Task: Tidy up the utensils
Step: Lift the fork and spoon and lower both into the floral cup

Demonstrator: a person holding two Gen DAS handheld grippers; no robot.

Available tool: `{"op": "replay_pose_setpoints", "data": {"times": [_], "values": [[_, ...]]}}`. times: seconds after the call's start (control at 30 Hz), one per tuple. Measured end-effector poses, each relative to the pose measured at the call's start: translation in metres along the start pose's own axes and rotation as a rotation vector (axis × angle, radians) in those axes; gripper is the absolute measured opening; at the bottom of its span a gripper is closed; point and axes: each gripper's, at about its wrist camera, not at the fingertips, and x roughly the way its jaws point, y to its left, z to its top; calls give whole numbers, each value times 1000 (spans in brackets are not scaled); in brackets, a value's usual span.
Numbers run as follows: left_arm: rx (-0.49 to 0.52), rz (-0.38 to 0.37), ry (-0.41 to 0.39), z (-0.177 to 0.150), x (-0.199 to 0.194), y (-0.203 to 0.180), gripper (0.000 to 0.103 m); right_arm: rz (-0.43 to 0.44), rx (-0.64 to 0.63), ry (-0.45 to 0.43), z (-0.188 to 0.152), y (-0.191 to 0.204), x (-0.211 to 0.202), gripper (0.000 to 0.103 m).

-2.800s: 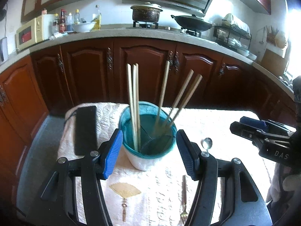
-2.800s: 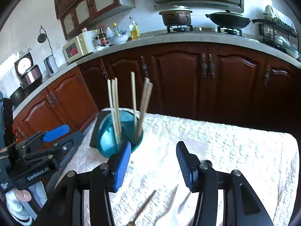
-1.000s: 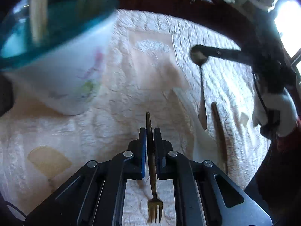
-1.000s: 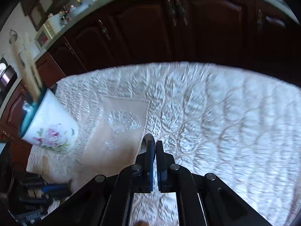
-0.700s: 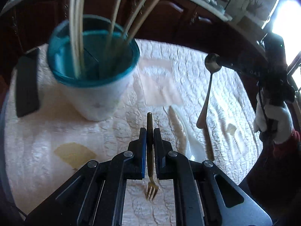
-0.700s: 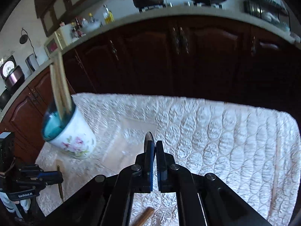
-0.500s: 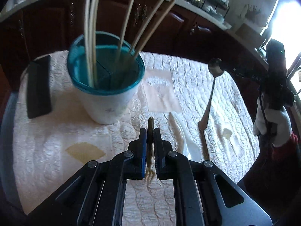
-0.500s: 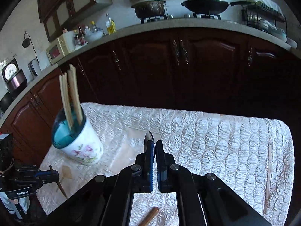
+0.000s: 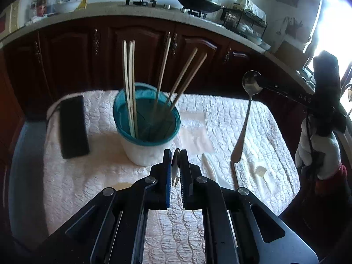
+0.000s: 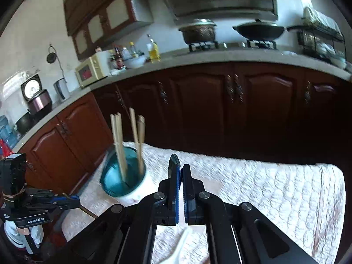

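The teal-lined cup (image 9: 146, 129), bristling with chopsticks (image 9: 129, 83), stands left of centre on the quilted cloth (image 9: 253, 127), likely the goal for both utensils. The left gripper (image 9: 175, 165) is clamped on a fork (image 9: 175, 171), tines hanging near. The right gripper (image 10: 181, 176) pinches a spoon (image 9: 249, 101) just below its bowl, handle dangling. A white spoon (image 9: 209, 169) remains on the cloth. Compared with a second ago, both utensils are carried higher and the cup sits farther off.
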Motion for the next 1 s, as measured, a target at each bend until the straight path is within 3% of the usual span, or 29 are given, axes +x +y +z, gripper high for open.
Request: {"op": "replay_pose_setpoints", "data": {"times": [0.47,1.0], "values": [[43,65,-137,56,-46,12,6,2,-101,-85,38,58,9,2],[29,98,-141,77,-32,25,6,-10,-136,-93,52,72,27,2]]}}
